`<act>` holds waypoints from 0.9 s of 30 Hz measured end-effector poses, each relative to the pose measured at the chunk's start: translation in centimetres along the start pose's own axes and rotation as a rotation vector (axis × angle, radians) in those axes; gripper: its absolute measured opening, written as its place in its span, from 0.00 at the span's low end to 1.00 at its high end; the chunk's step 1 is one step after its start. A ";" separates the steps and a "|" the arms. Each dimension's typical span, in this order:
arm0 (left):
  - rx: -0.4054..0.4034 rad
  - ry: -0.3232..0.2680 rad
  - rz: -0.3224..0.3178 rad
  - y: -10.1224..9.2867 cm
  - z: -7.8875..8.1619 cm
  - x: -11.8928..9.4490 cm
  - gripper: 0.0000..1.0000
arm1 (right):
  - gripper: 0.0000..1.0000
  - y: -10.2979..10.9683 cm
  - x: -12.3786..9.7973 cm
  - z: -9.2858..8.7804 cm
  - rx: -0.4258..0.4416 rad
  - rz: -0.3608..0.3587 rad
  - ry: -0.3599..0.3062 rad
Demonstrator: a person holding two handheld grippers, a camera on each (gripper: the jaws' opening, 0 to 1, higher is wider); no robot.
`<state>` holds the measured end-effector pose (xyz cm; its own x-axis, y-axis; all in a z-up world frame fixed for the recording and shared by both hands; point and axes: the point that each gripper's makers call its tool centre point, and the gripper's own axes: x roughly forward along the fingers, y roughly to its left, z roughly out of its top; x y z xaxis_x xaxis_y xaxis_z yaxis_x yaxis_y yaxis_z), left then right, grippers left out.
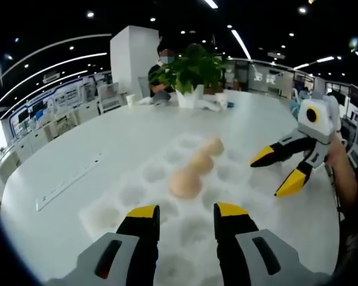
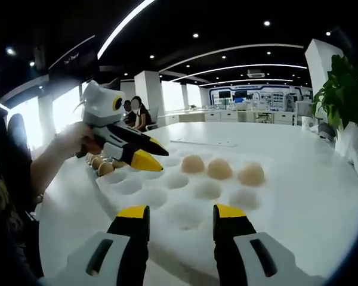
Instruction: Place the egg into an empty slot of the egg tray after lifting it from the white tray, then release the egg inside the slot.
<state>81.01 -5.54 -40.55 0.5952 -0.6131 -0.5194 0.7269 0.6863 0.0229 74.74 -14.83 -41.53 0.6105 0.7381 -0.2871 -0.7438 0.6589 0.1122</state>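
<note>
A: What do you see from the left gripper view?

B: My left gripper (image 1: 186, 215) has its jaws open, with nothing between them. Just ahead of the jaws lies the egg tray (image 1: 116, 205) on the white tabletop (image 1: 77, 149). Three eggs (image 1: 185, 182) sit in a row in its slots, going away from the jaws and a little to the right. The nearest one is just beyond the jaw tips. The other slots that I can see are empty.

A: And the right gripper?

B: In the left gripper view the right gripper (image 1: 280, 173) hovers to the right of my jaws, over the right edge of the tray. Its jaws are apart and I see nothing in them. In the right gripper view the right gripper (image 2: 180, 214) is also open and empty, above the near slots of the tray (image 2: 227, 205).

A: Where are the eggs from that side?

B: The same three eggs (image 2: 219, 168) stand ahead of the jaws, in a row from the middle to the right. The left gripper (image 2: 144, 154) comes in from the left, held by a hand (image 2: 71, 140). Behind it, far left of my jaws, more eggs (image 2: 101, 165) lie together. I cannot tell what they rest on.

A: Anything else?

B: A plant (image 1: 191, 68) stands at the far end of the tabletop.
</note>
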 end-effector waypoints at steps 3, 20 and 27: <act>0.004 0.005 -0.002 -0.1 0.1 0.4 0.37 | 0.44 0.0 0.0 0.0 0.001 0.005 -0.002; -0.003 0.004 -0.030 -0.5 0.6 2.6 0.36 | 0.44 0.3 -0.1 -0.3 -0.002 0.020 -0.013; 0.001 0.012 -0.028 -0.6 0.6 3.3 0.36 | 0.44 0.4 -0.1 -0.4 -0.002 0.026 -0.015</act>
<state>82.73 -8.19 -41.73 0.5704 -0.6272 -0.5303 0.7435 0.6687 0.0089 74.26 -14.70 -41.80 0.5951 0.7571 -0.2695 -0.7600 0.6392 0.1173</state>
